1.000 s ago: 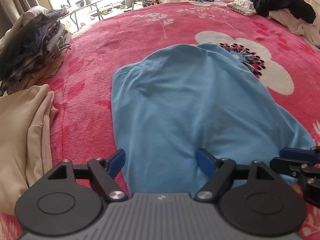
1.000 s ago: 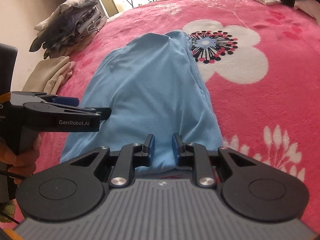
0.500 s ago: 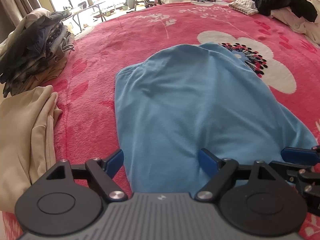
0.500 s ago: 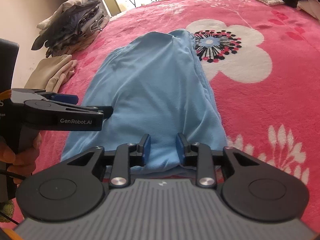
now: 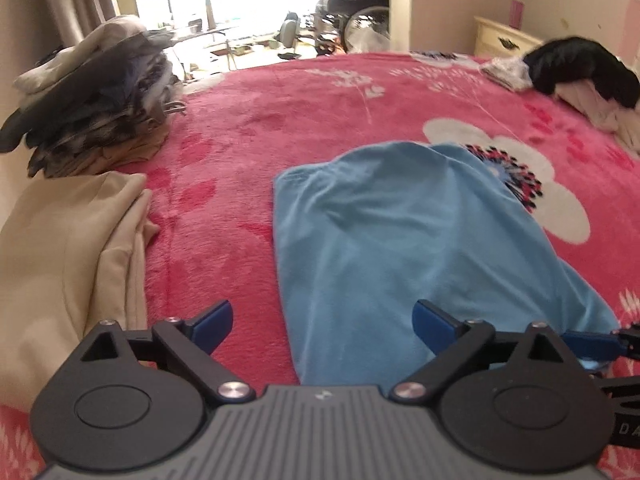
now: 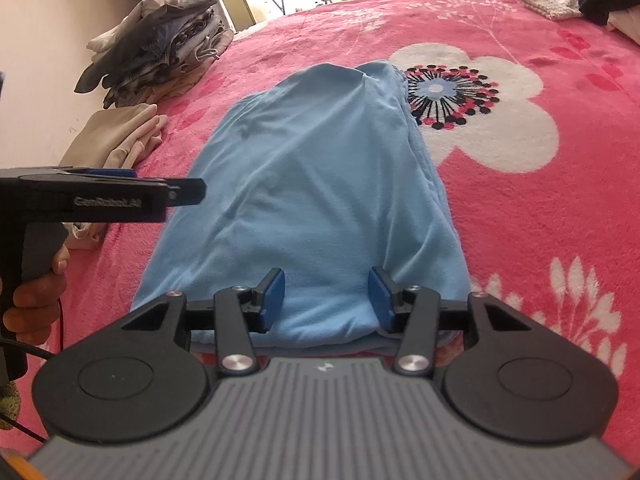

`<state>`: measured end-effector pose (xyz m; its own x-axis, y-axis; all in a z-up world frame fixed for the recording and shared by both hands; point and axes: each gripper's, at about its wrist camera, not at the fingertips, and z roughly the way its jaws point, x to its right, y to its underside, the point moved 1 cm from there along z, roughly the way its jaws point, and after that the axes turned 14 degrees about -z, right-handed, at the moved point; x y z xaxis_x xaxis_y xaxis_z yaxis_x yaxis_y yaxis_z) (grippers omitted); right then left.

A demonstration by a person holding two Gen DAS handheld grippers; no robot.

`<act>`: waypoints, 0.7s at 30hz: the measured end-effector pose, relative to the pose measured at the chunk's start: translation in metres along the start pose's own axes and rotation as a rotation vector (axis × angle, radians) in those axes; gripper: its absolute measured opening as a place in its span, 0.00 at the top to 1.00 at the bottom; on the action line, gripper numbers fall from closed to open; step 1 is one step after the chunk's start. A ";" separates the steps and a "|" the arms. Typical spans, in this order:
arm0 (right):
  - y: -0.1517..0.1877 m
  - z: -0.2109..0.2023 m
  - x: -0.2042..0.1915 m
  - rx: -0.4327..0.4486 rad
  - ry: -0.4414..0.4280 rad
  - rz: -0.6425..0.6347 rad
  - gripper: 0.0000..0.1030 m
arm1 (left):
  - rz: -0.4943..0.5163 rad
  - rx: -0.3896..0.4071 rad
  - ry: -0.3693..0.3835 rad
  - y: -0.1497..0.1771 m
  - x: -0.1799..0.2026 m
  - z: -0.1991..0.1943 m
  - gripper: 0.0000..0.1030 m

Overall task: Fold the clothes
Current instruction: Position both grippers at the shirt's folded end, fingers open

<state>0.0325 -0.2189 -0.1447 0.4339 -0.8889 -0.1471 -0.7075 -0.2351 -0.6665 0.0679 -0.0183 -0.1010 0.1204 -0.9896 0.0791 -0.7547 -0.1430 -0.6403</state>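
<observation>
Both jaws have just been opening: left gripper (image 5: 322,322) spread wide, right gripper (image 6: 326,300) released, astride the near hem of the folded light-blue cotton shirt (image 6: 316,184); it lies flat on the pink floral plush blanket (image 6: 540,220).

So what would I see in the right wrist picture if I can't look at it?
A light blue garment lies folded on a pink flowered blanket, its near edge between the right tongs, which are open. The left tongs come in from the left, and a pile of clothes sits far back.
</observation>
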 end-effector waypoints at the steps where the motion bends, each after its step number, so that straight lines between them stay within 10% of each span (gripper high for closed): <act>1: 0.000 0.000 0.000 0.000 -0.001 0.001 0.56 | -0.008 0.006 -0.002 0.001 -0.002 0.000 0.04; 21: -0.001 -0.002 -0.002 0.014 -0.001 0.000 0.51 | -0.118 0.035 0.059 0.003 -0.022 -0.006 0.00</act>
<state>0.0315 -0.2174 -0.1421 0.4347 -0.8884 -0.1477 -0.6994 -0.2297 -0.6768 0.0598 0.0034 -0.1001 0.1681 -0.9654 0.1992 -0.7144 -0.2586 -0.6501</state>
